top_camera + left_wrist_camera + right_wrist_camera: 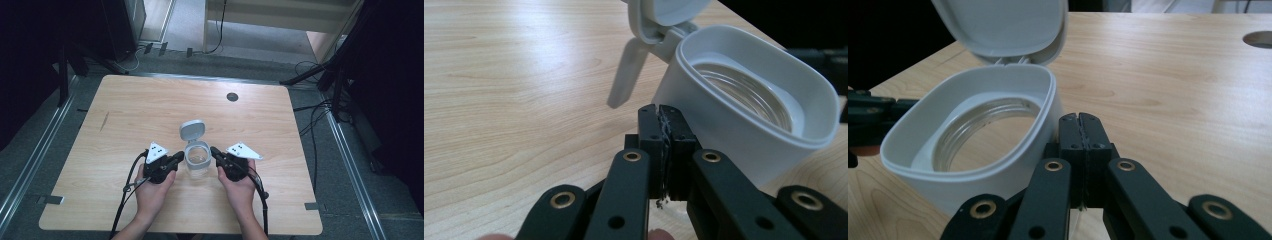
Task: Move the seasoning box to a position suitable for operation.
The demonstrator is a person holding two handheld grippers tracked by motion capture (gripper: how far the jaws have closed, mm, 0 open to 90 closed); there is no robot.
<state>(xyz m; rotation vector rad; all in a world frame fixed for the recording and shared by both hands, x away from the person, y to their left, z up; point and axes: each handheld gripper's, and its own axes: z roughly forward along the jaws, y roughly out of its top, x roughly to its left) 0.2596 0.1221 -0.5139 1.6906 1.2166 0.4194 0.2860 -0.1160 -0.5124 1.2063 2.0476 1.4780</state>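
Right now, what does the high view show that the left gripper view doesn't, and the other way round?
High view alone: both hands, the right hand-held gripper shut beside the jar, the whole table with its round hole, and the floor cables.

Left gripper view alone: the left hand-held gripper seen close, jaws pressed together with nothing between them, next to the jar's white collar, and the glass rim inside.

Both: the jar with its lid flipped open, on the wooden table.
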